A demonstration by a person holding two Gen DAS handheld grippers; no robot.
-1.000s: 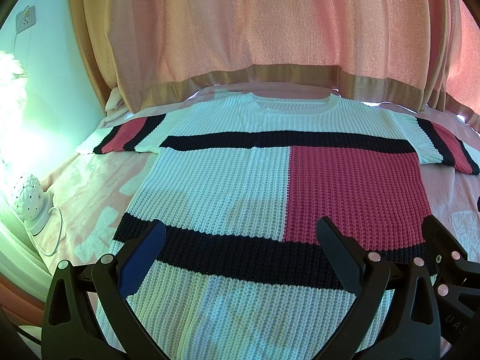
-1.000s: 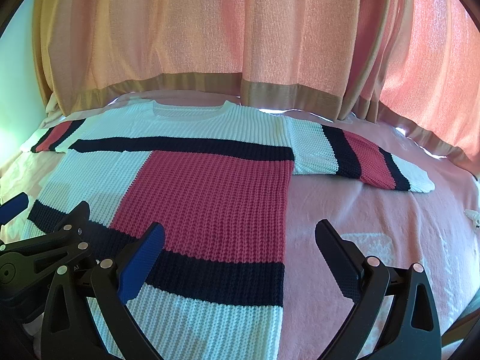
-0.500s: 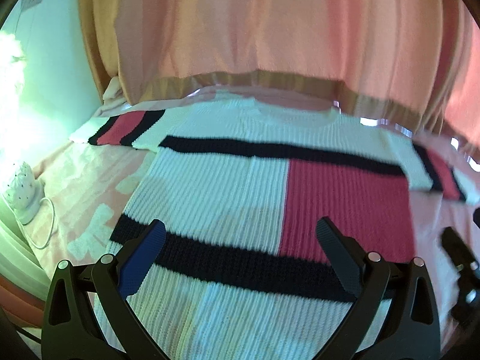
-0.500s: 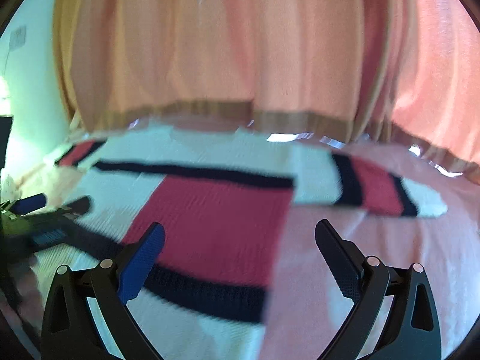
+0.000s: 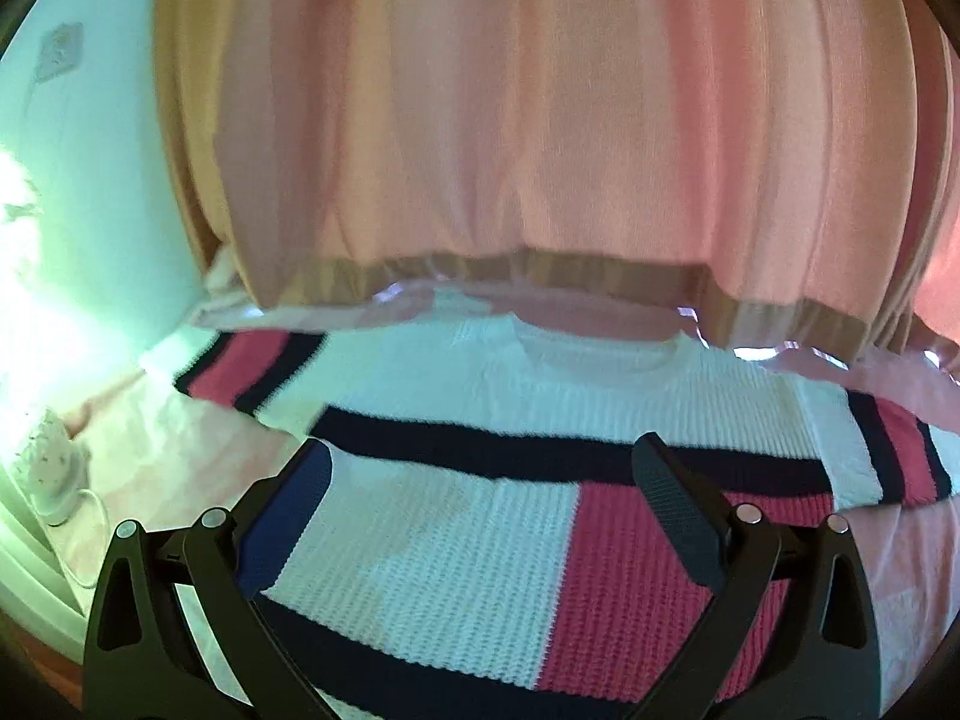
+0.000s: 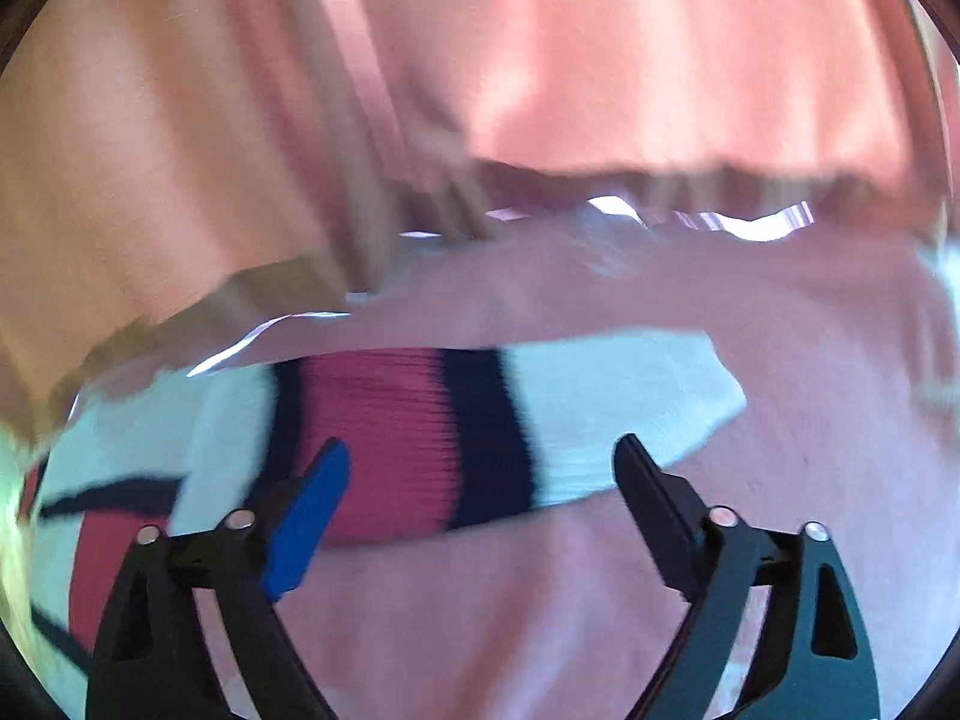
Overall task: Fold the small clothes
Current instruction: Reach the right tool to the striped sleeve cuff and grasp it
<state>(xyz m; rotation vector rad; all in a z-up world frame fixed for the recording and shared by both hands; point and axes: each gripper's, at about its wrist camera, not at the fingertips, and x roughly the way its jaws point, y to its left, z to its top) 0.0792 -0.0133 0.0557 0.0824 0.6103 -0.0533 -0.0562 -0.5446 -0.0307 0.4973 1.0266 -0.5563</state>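
Across the left wrist view, the left claw [image 5: 483,480] hangs wide open and empty over the sweater [image 5: 480,516], spread flat on the bed [image 5: 150,450], nearer its collar than a second ago; through the blurred right wrist view, the right claw [image 6: 480,477], also wide open and empty, has swung toward the right sleeve [image 6: 480,420], likely the first fold.

Two black plastic grippers, left [image 5: 486,480] and right [image 6: 480,468], alike in build. On each, one finger [image 5: 288,516] faced in blue ribbed padding, the other [image 5: 675,510] in black ribbed padding. Silver round screw heads [image 5: 747,513] at the knuckles; triangular cut-outs [image 6: 831,609] in the outer frames.
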